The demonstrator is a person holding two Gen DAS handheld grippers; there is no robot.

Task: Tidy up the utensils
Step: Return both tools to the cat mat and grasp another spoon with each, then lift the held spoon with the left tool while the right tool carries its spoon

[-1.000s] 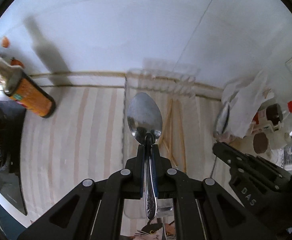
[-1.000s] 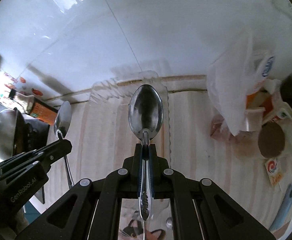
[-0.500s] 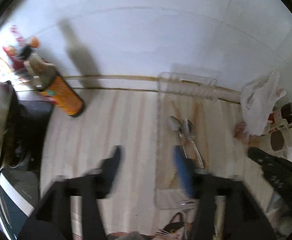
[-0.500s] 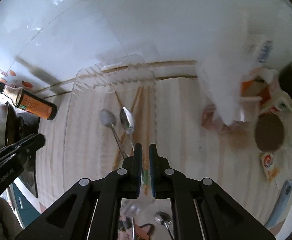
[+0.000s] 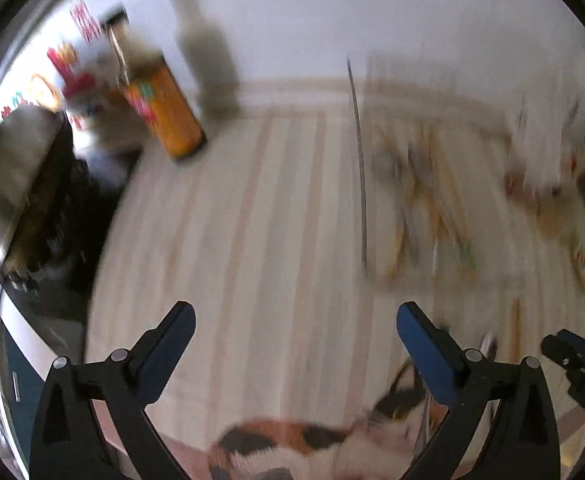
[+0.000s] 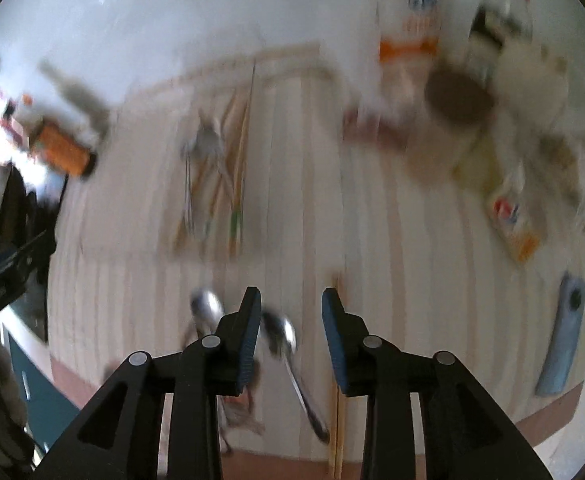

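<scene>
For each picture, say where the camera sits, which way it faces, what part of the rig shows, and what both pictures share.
Left wrist: on the left gripper, facing down at the striped mat; its jaws are opening, empty.
Right wrist: on the right gripper, facing down over a spoon; jaws opening.
Shared: orange bottle, chopsticks.

Right gripper [image 6: 291, 304] jaws opening, empty, over a spoon [image 6: 288, 344] on the striped mat [image 6: 392, 260].
</scene>
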